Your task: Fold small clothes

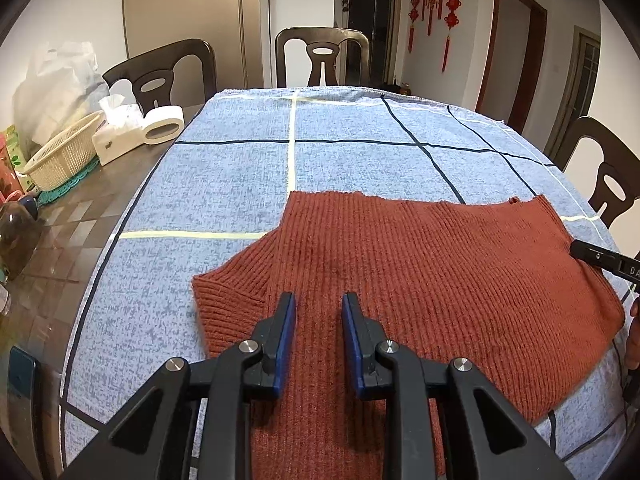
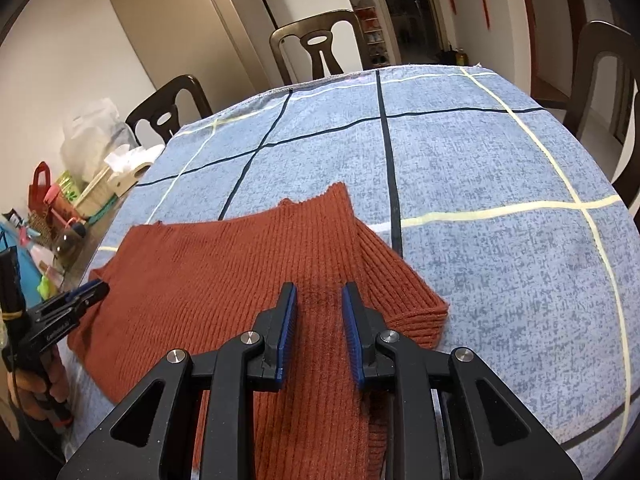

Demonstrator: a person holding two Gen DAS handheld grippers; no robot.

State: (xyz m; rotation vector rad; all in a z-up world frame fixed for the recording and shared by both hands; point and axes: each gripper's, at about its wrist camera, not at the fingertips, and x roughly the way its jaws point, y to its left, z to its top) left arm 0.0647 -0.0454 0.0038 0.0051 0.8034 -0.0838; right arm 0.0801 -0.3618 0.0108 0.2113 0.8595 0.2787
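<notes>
A rust-red ribbed knit sweater (image 1: 420,264) lies flat on the blue checked cloth (image 1: 240,168). Its left sleeve cuff (image 1: 224,296) lies beside the body. My left gripper (image 1: 319,300) is open, just above the sweater near that sleeve. My right gripper (image 2: 319,300) is open over the sweater's right side (image 2: 224,272), next to the folded-in right sleeve (image 2: 404,292). The right gripper's tip shows at the right edge of the left wrist view (image 1: 600,258). The left gripper shows at the left of the right wrist view (image 2: 86,296).
Dark wooden chairs (image 1: 322,56) stand around the table. On the bare table left of the cloth are a cream basket (image 1: 60,156), a tissue box (image 1: 116,136), a roll of tape (image 1: 164,124) and a white plastic bag (image 1: 56,84).
</notes>
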